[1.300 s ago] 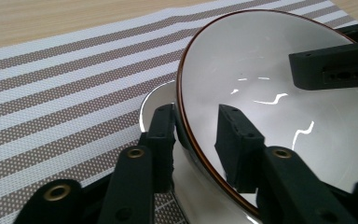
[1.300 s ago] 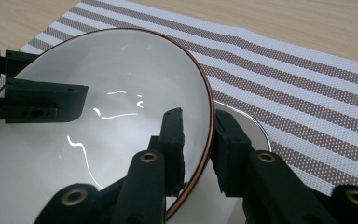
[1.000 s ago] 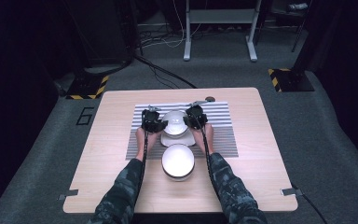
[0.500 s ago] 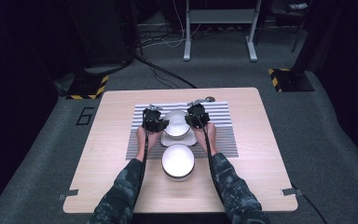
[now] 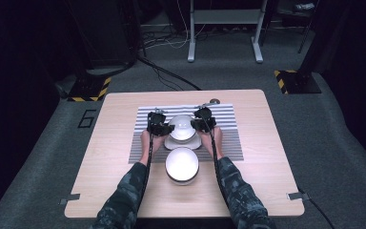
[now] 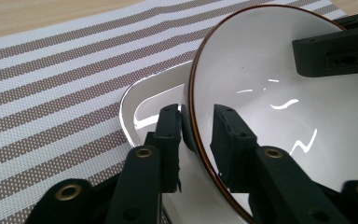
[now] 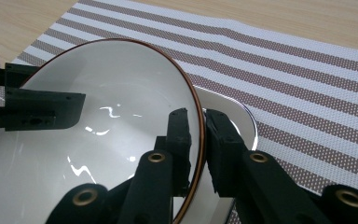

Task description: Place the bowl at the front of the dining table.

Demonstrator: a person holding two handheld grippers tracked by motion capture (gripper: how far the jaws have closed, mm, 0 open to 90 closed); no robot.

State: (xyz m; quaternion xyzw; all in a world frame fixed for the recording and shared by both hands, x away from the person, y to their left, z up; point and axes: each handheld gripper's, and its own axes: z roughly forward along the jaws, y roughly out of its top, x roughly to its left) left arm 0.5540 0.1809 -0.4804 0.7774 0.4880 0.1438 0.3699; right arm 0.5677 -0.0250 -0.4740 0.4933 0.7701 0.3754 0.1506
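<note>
We hold a white bowl (image 5: 181, 127) between us, left gripper (image 5: 159, 125) and right gripper (image 5: 203, 120) each straddling opposite rims; the left jaws have just eased apart, the right clamped. It hangs tilted above a plate (image 5: 171, 142) on the striped mat (image 5: 143, 143).

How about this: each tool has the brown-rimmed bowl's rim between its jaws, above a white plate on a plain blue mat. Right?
Not quite: the mat is striped brown and white, not plain blue; the right gripper view shows it. Otherwise yes: the left tool, its jaws having just been opening, and the right tool both straddle the bowl at its rim above the white plate.
</note>
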